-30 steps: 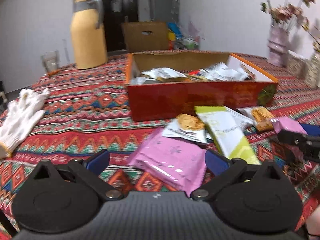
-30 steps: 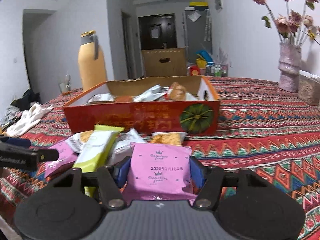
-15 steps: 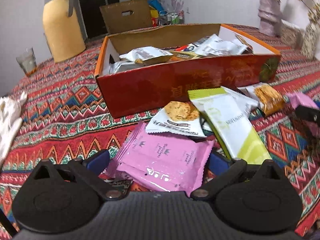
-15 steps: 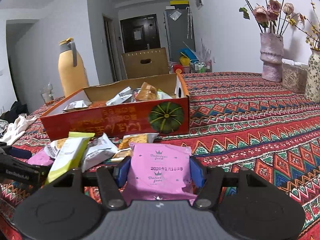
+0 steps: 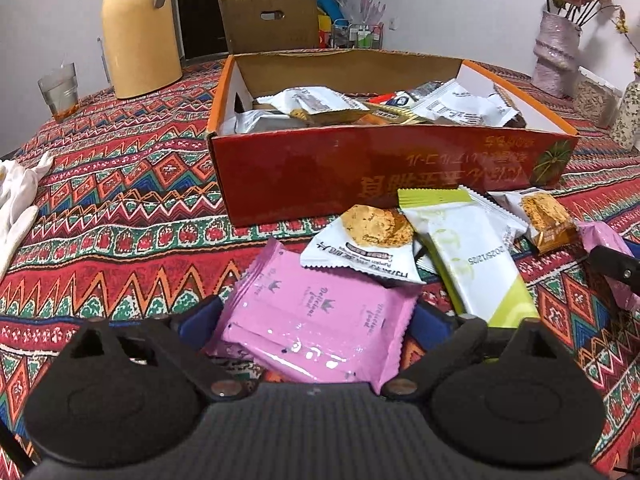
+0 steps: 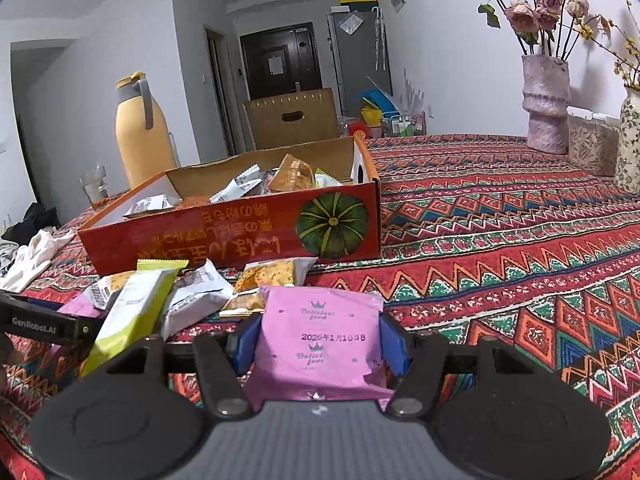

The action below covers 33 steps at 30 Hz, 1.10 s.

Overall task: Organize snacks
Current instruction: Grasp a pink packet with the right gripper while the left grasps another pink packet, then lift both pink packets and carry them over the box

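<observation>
A red cardboard box holding several snack packets stands mid-table; it also shows in the right wrist view. In front of it lie loose packets: a white cookie packet, a green-white bar and an orange-brown packet. My left gripper has its blue fingers on both sides of a pink packet lying on the cloth; the fingers sit close to its edges. My right gripper is shut on another pink packet, held just above the table.
A yellow thermos and a glass stand at the back left. White gloves lie at the left edge. Vases with flowers and a woven container stand at the back right.
My left gripper has moved forward and down over the pink packet, and its fingers have closed in toward the packet's edges. My right gripper has moved right with its pink packet still held.
</observation>
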Each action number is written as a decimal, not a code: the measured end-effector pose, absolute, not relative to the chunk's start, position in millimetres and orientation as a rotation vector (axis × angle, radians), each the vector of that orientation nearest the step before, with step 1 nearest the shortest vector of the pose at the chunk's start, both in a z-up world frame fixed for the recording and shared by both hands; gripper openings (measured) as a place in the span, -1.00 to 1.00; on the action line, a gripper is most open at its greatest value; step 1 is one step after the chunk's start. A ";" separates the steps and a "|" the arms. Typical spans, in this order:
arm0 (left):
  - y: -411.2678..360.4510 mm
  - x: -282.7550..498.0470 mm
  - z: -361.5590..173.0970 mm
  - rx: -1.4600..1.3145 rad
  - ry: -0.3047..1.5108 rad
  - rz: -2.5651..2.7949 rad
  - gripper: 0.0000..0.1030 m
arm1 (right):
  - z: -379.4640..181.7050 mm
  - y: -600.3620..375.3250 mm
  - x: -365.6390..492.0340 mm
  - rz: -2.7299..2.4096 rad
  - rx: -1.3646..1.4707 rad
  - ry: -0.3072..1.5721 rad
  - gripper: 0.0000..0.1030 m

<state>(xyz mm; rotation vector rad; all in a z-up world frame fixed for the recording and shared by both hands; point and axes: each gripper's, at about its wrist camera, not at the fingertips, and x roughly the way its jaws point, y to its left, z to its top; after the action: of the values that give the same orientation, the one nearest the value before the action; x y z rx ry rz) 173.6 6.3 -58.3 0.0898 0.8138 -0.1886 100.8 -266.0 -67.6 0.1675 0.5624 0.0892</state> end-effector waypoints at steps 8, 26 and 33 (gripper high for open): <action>4.5 151.8 -55.1 0.090 0.779 -0.197 0.45 | -66.1 -264.5 98.2 0.100 0.168 0.557 0.18; 6.4 94.8 -37.0 0.075 0.637 -0.145 0.42 | -55.4 -261.6 80.4 0.124 0.165 0.518 0.18; 10.3 84.3 -21.5 0.026 0.578 -0.131 0.43 | -46.3 -253.8 72.4 0.152 0.153 0.490 0.18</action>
<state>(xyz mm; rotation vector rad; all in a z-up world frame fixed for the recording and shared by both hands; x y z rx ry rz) 84.3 10.3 -21.5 0.0255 0.5779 -0.1309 72.4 -253.8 -46.3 0.1528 0.4897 0.1520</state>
